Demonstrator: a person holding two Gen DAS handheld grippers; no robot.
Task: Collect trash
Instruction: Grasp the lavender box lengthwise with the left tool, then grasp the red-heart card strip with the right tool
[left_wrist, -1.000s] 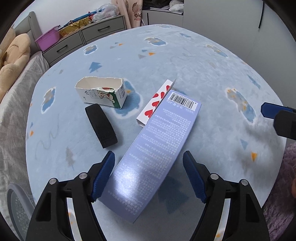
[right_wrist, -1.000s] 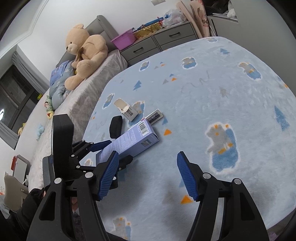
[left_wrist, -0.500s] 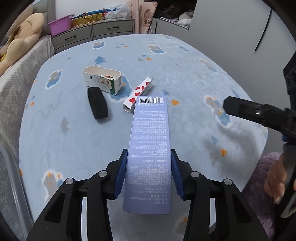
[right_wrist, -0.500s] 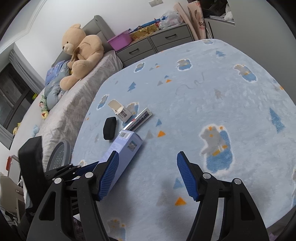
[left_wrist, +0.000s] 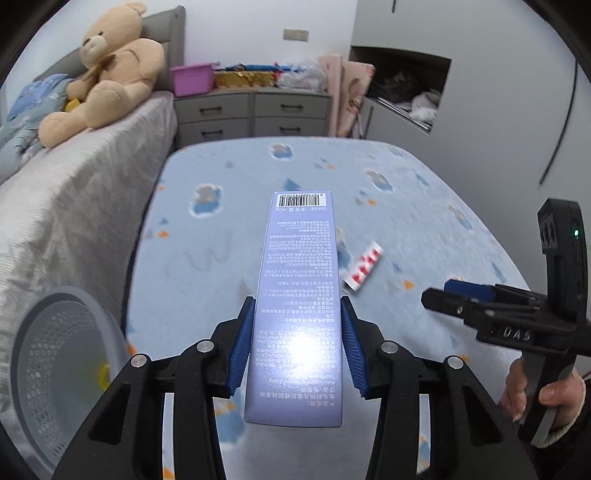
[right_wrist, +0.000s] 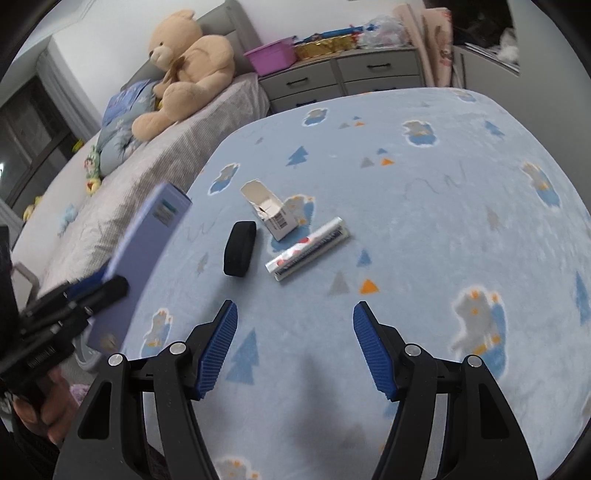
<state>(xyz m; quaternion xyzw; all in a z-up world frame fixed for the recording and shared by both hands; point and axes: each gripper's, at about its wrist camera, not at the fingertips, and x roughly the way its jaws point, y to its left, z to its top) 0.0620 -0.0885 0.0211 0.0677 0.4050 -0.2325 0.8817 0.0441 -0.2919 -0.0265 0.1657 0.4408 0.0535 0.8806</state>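
My left gripper is shut on a long lavender box, held in the air above the table's near left edge; the box also shows in the right wrist view. A grey mesh trash bin stands below, to the left. My right gripper is open and empty over the blue patterned table. On the table lie an open white carton, a black band and a slim white box with red hearts, also seen in the left wrist view.
A grey bed with a teddy bear runs along the table's left side. Grey drawers with a purple tub stand behind the table. My right gripper shows at the right of the left wrist view.
My left gripper closed on the lavender box, lifted it off the table and swung it left toward the bin. My right gripper stayed open and moved nearer the remaining items.
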